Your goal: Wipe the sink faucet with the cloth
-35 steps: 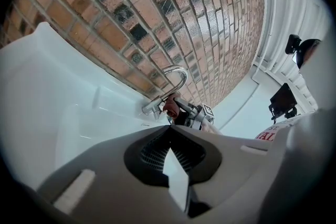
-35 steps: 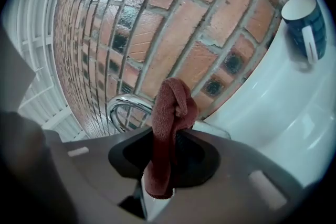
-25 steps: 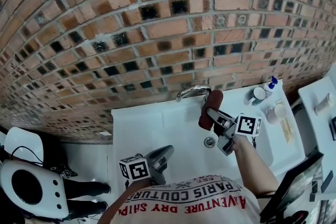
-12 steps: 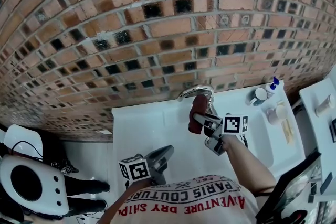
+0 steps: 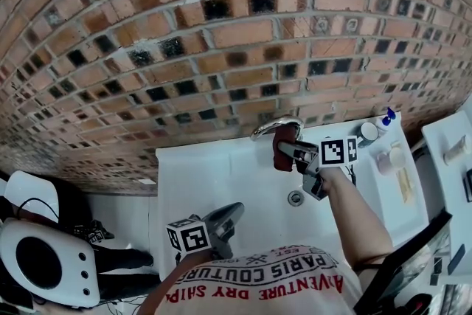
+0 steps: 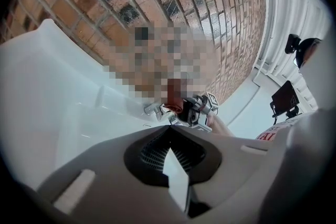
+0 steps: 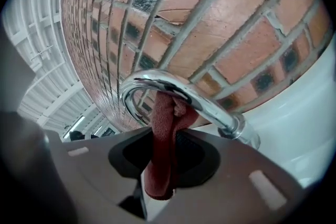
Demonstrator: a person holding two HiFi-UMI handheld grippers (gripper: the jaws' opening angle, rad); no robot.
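From the head view, the sink (image 5: 221, 181) fills the lower centre of my frame, and the brick wall (image 5: 221, 33) rises behind it across the whole upper part. The faucet (image 5: 269, 127) arches at the sink's back edge, just right of centre. My right hand-held gripper (image 5: 290, 151) sits just below it, with the cloth (image 5: 282, 140) between its jaws and up against the spout. The drain (image 5: 296, 198) lies lower in the basin, below that gripper. My left hand-held gripper (image 5: 236, 210) is at the sink's front edge, lower left of centre and well apart from the faucet. A bottle (image 5: 382, 118) and a cup (image 5: 363, 133) stand on the sink's right end.
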